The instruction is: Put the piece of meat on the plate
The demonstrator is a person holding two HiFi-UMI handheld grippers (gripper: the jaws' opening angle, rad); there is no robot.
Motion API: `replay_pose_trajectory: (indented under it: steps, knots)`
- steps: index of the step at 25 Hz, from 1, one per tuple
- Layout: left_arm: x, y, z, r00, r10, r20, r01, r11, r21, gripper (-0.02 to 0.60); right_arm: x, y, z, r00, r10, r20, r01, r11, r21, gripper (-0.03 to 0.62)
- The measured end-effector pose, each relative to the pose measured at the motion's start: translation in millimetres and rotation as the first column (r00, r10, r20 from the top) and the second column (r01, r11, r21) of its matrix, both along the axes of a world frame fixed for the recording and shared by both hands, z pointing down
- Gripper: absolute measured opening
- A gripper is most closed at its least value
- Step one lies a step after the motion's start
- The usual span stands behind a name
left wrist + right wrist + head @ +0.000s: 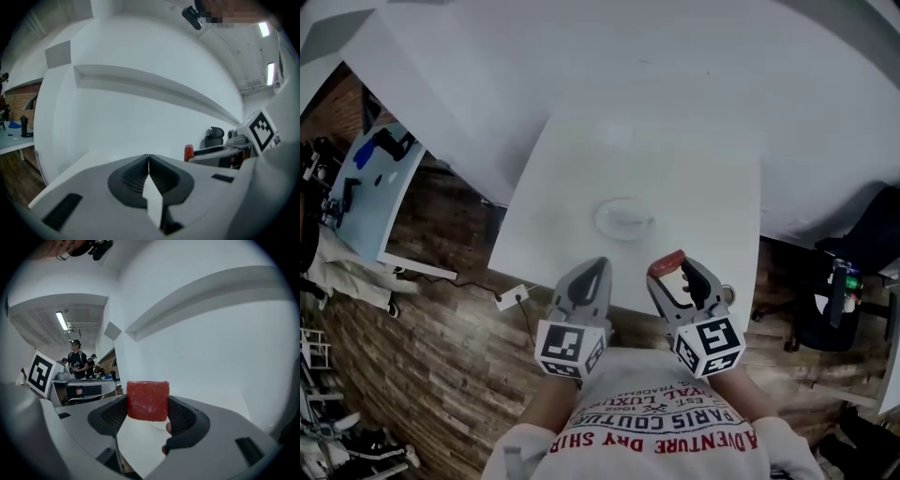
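The right gripper [148,413] clamps the red piece of meat [147,400], held in front of the clear plate [624,218], not over it. The left gripper [597,271], also in front of the plate, is closed on nothing.

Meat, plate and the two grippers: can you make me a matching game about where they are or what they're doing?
Things:
1. meat
2. plate
3. left gripper
4. right gripper

States:
a. shut, with nothing in it
b. lying on the white table
c. red, pinched between two jaws
d. shut on the meat

Pairs: 1-c, 2-b, 3-a, 4-d
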State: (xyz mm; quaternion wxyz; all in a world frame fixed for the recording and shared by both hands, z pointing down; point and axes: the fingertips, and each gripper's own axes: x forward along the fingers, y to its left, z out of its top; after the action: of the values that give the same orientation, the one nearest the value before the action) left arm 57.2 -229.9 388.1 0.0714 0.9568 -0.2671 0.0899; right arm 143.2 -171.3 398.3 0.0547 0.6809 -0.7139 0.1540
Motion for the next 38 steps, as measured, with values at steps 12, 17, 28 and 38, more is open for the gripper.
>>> replay_pose_trajectory:
  steps: [12, 17, 28, 38]
  knots:
    - [40.4, -122.9, 2.0, 0.971, 0.238, 0.013, -0.238, 0.971, -0.027, 0.006, 26.8, -95.1, 13.6, 0.964, 0.267, 0.0, -0.265, 0.959, -0.101, 0.275]
    - [40.3, -155.1, 19.6, 0.953, 0.301, 0.039, -0.299, 0.953, -0.057, 0.006, 28.5, -127.0, 39.8, 0.937, 0.349, 0.008, -0.34, 0.919, -0.202, 0.275]
    - [41.4, -187.0, 78.3, 0.919, 0.388, 0.07, -0.371, 0.912, -0.178, 0.006, 27.3, -161.1, 123.0, 0.925, 0.38, -0.026, -0.354, 0.832, -0.427, 0.275]
    - [41.1, -204.7, 132.0, 0.918, 0.384, 0.103, -0.341, 0.894, -0.292, 0.006, 31.2, -173.0, 195.8, 0.909, 0.417, -0.015, -0.337, 0.714, -0.614, 0.275]
